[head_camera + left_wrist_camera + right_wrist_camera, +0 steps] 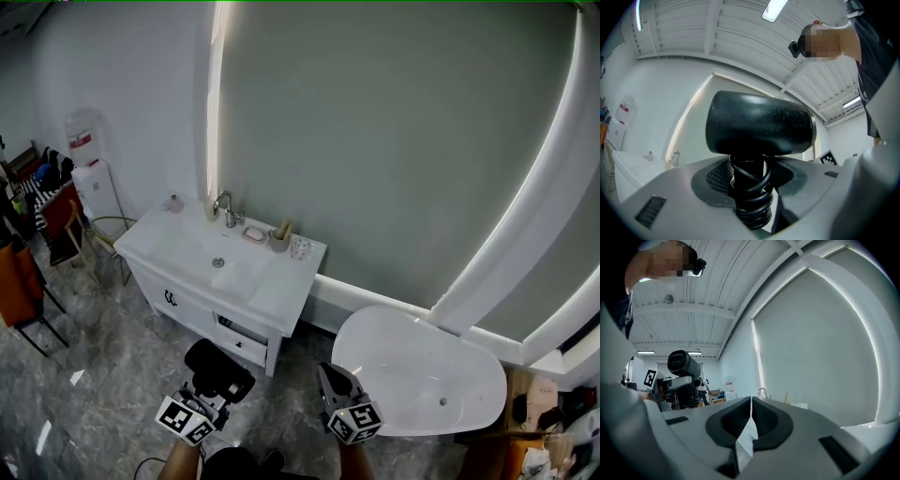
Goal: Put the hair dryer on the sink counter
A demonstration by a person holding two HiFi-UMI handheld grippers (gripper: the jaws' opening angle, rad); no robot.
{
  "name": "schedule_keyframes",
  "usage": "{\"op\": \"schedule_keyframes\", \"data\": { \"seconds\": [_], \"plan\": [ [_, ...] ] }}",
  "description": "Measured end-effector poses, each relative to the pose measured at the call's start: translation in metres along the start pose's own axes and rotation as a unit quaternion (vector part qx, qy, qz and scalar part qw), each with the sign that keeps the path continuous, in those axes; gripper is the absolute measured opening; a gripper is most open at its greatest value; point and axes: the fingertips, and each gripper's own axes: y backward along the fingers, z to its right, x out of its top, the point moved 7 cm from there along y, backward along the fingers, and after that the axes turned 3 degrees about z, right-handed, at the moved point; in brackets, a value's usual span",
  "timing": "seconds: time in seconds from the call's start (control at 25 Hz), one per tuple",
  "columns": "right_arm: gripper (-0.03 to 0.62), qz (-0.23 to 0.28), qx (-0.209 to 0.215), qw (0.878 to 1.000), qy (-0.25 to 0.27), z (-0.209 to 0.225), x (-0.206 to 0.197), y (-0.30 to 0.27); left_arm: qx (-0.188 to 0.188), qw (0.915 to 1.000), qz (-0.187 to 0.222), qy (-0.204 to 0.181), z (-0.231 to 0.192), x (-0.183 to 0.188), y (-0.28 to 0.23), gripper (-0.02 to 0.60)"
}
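L gripper [751, 180] clamped on hair dryer [759, 123] handle, wrapped w/ glossy coiled cord [751, 206]. Matte black rounded barrel sits level, crosswise above jaws, well short of white desk [286, 286]. R gripper [750, 420] closed, empty.

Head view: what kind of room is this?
Likely a bathroom display in a bigger hall: a white sink counter with a tap, a white bathtub beside it, and a water dispenser off to the left.

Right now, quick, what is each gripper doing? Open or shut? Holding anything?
The left gripper is shut on the hair dryer.
The right gripper is shut and holds nothing.
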Motion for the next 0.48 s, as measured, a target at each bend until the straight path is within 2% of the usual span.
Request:
{"op": "schedule_keyframes", "data": {
  "seconds": [0.24,0.48],
  "plan": [
    [0.032,-0.003,0.016,1.000,-0.003,0.010,-0.003,-0.007,0.019,0.9998,-0.003,-0.001,0.000,-0.006,0.000,0.233],
    [0.032,0.002,0.021,1.000,0.001,0.028,-0.003,-0.025,0.015,0.9998,0.002,-0.012,-0.013,-0.012,-0.028,0.233]
  ]
}}
